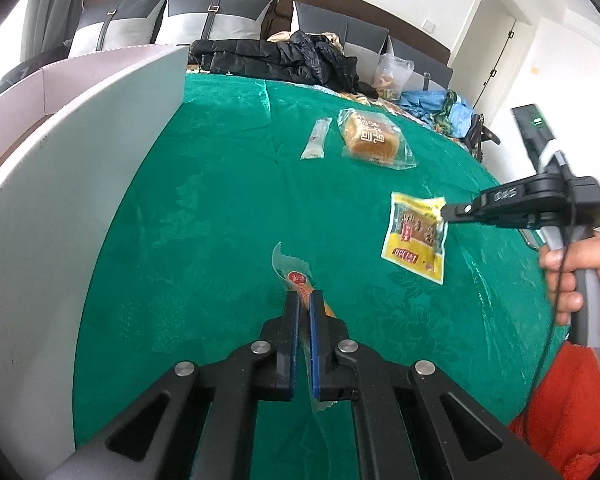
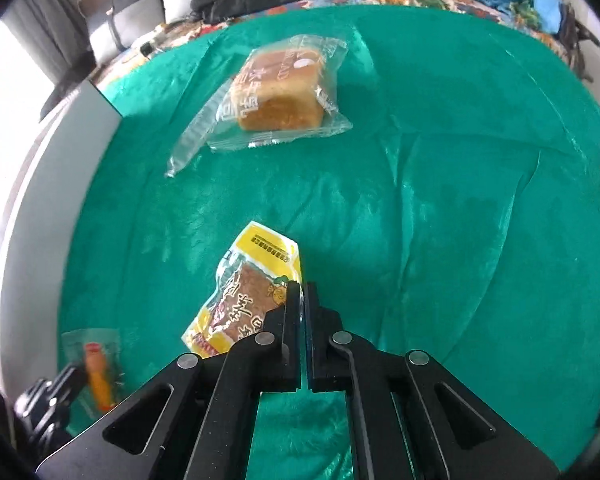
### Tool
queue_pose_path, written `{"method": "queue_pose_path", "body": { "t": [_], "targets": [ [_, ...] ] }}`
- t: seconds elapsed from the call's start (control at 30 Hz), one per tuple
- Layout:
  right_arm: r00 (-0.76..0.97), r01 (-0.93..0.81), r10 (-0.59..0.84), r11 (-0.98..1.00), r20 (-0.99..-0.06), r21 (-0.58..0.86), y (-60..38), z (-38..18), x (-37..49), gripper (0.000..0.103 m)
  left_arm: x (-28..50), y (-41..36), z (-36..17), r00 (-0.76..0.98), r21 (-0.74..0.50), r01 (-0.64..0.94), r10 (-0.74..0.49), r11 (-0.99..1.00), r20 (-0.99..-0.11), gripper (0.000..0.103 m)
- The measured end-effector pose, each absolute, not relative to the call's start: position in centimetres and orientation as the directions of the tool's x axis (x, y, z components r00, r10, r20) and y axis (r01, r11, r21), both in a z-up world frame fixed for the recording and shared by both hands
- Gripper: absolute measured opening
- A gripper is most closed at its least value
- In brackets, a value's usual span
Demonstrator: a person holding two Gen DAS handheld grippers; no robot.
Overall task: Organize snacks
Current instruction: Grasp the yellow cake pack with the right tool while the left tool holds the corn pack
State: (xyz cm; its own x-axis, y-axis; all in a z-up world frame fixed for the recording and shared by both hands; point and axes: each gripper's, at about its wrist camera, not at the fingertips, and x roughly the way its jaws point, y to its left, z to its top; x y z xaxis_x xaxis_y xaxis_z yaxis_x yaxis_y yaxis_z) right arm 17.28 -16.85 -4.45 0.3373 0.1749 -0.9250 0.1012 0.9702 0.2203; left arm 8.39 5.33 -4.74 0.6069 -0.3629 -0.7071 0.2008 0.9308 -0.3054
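Two grippers hold snacks: left gripper (image 1: pixel 305 300) jaws pinch the sausage stick (image 1: pixel 300 282); right gripper (image 2: pixel 303 292) jaws pinch the yellow packet (image 2: pixel 244 292).

black hand-held gripper (image 1: pixel 305 300), blue pads, orange sleeve (image 1: pixel 568 412)

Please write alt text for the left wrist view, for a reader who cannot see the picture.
The left gripper is shut on a sausage snack above a green cloth, beside a white box. At right, the right gripper pinches a corner of a yellow packet; farther away lie a wrapped bread and a thin stick packet.
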Motion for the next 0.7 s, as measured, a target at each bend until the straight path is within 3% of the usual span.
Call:
{"method": "queue_pose_path", "body": {
  "t": [0.1, 0.13, 0.17, 0.2, 0.27, 0.3, 0.33, 0.4, 0.5, 0.53, 0.57, 0.6, 0.63, 0.7],
  "targets": [
    [0.365, 0.091, 0.216, 0.960, -0.906, 0.266, -16.8, -3.7, 16.5, 0.009, 8.6, 5.4, -5.1, 0.592, -0.320, 0.190, -0.369, 0.928, -0.717, 0.004],
    [0.372, 0.115, 0.204, 0.958, -0.905, 0.263, -16.9, -3.5, 16.3, 0.032, 8.6, 5.5, -5.2, 0.595, -0.320, 0.180, -0.362, 0.930, -0.718, 0.006],
    [0.366, 0.146, 0.201, 0.952, -0.909, 0.269, -17.3, -3.4, 16.2, 0.077, 8.7, 5.6, -5.3, 0.597, -0.317, 0.171, -0.354, 0.933, -0.720, 0.008],
    [0.343, 0.192, 0.208, 0.939, -0.916, 0.285, -17.4, -3.7, 16.1, 0.082, 8.7, 5.5, -5.5, 0.590, -0.316, 0.167, -0.352, 0.934, -0.727, 0.016],
    [0.297, 0.252, 0.215, 0.922, -0.930, 0.294, -17.3, -3.9, 15.6, 0.081, 8.8, 5.4, -5.5, 0.588, -0.294, 0.153, -0.326, 0.943, -0.740, 0.044],
    [0.262, 0.267, 0.242, 0.912, -0.934, 0.311, -16.7, -4.3, 15.9, 0.081, 8.7, 5.3, -5.4, 0.596, -0.274, 0.143, -0.304, 0.951, -0.743, 0.062],
    [0.235, 0.276, 0.259, 0.906, -0.937, 0.320, -16.1, -4.7, 16.1, 0.080, 8.6, 5.2, -5.3, 0.603, -0.262, 0.142, -0.293, 0.955, -0.742, 0.071],
    [0.183, 0.300, 0.236, 0.911, -0.954, 0.283, -14.3, -5.6, 16.9, 0.080, 8.6, 4.6, -5.1, 0.612, -0.230, 0.142, -0.268, 0.963, -0.744, 0.074],
    [0.170, 0.269, 0.112, 0.950, -0.979, 0.155, -11.1, -6.8, 18.4, 0.083, 9.3, 2.9, -5.8, 0.573, -0.158, 0.152, -0.218, 0.976, -0.790, 0.074],
    [0.172, 0.228, 0.055, 0.969, -0.984, 0.094, -9.9, -7.0, 18.7, 0.080, 9.6, 2.3, -6.3, 0.555, -0.126, 0.159, -0.194, 0.979, -0.809, 0.071],
    [0.182, 0.171, -0.009, 0.985, -0.983, 0.022, -8.6, -7.2, 18.9, 0.067, 9.7, 1.5, -6.7, 0.546, -0.086, 0.169, -0.166, 0.982, -0.821, 0.067],
    [0.218, 0.114, -0.041, 0.993, -0.975, -0.017, -7.6, -7.1, 18.8, 0.058, 9.4, 1.0, -6.6, 0.565, -0.070, 0.202, -0.175, 0.977, -0.806, 0.037],
    [0.227, 0.085, -0.021, 0.996, -0.974, -0.002, -7.4, -7.0, 18.7, 0.047, 9.2, 0.8, -6.3, 0.570, -0.064, 0.215, -0.178, 0.975, -0.802, 0.035],
    [0.212, 0.057, 0.026, 0.998, -0.977, 0.038, -7.9, -6.9, 18.6, 0.046, 9.1, 1.0, -5.6, 0.577, -0.093, 0.230, -0.212, 0.969, -0.788, 0.026]
  ]
}}
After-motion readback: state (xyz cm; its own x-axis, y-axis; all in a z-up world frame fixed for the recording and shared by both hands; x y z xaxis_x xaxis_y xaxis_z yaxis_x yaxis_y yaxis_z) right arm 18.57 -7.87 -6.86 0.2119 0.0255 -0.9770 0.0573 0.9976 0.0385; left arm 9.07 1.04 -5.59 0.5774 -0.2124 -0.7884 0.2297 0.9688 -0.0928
